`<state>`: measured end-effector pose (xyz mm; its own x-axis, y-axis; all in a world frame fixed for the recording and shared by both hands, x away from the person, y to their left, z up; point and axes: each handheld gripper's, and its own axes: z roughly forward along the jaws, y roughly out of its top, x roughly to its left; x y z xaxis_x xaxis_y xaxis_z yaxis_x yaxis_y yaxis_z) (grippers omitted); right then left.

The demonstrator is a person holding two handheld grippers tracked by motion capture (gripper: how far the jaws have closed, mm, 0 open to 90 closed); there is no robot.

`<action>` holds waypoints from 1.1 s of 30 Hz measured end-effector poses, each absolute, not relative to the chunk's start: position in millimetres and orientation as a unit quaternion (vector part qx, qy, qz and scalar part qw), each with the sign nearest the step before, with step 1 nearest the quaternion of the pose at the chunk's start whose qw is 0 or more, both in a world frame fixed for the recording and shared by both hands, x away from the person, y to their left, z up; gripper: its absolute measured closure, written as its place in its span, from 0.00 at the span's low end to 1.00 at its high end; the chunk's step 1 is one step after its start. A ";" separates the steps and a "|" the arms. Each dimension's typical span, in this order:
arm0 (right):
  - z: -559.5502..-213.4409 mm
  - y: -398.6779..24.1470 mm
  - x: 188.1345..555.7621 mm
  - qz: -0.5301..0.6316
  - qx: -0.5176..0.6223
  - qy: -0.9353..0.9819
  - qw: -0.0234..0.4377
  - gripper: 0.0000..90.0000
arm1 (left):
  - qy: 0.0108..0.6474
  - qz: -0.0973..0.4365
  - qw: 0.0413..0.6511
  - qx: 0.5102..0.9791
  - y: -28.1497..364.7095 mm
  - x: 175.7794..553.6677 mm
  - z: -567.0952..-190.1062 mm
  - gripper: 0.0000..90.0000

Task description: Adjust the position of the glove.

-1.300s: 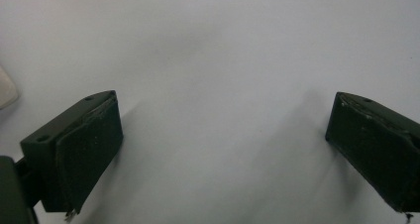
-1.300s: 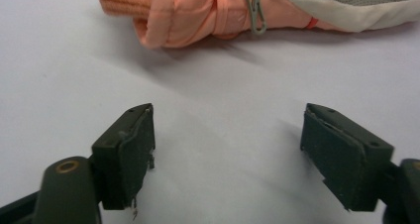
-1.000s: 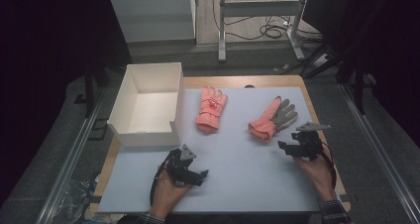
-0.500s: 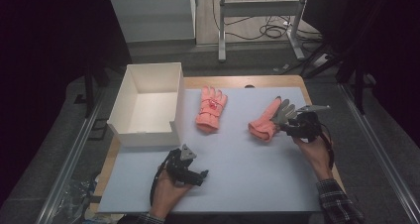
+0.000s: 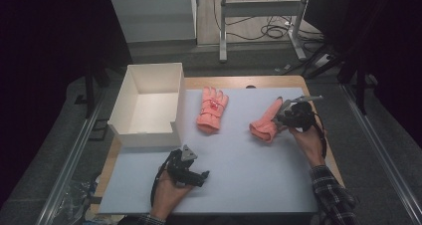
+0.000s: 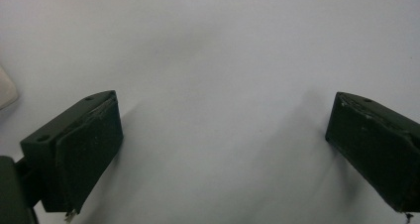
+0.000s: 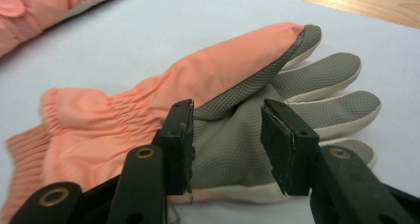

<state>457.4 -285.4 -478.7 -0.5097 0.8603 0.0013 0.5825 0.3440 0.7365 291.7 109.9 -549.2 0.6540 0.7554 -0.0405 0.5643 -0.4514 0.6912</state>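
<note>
Right gripper point(image 7: 227, 147): jaws part-closed, just been closing, straddling the grey palm of the pink glove point(image 7: 198, 105); pads appear not yet pressing. Left gripper point(image 6: 223, 149): jaws wide, nothing between, bare table mat point(image 6: 223, 45) beneath.

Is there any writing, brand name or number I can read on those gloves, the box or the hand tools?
None can be read.
The left glove has a small red mark on its back, too blurred to tell whether it is lettering.
The right glove, the white box and both grippers show no print.
</note>
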 end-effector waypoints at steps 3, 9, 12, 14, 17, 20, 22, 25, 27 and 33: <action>-482.1 -284.2 461.6 0.344 0.456 0.796 0.199 0.61 | 0.393 0.138 0.347 0.841 109.8 291.7 -549.2 0.01; -498.0 -281.8 470.6 0.330 0.460 0.803 0.187 0.63 | 0.392 0.138 0.347 0.841 109.8 291.7 -549.2 0.01; -505.1 -280.5 469.7 0.328 0.463 0.801 0.192 0.77 | 0.392 0.138 0.347 0.841 109.8 291.7 -549.2 0.01; -508.1 -281.1 467.7 0.335 0.466 0.795 0.195 0.86 | 0.392 0.138 0.347 0.841 109.8 291.6 -549.3 0.01; -508.1 -280.6 465.5 0.336 0.470 0.792 0.197 0.96 | 0.392 0.138 0.347 0.841 109.8 291.6 -549.3 0.01; -505.4 -279.2 465.7 0.332 0.471 0.793 0.198 0.97 | 0.392 0.138 0.347 0.841 109.8 291.7 -549.2 0.01; -503.1 -279.6 465.5 0.335 0.473 0.791 0.197 0.98 | 0.392 0.138 0.347 0.841 109.8 291.7 -549.2 0.01; -499.7 -284.0 464.9 0.352 0.481 0.782 0.182 0.98 | 0.392 0.138 0.347 0.841 109.9 291.7 -549.2 0.01; -498.8 -285.3 464.5 0.354 0.482 0.781 0.179 0.98 | 0.392 0.138 0.347 0.841 109.8 291.7 -549.2 0.01; -487.9 -289.3 456.8 0.371 0.480 0.776 0.174 0.98 | 0.392 0.138 0.347 0.841 109.8 291.7 -549.2 0.01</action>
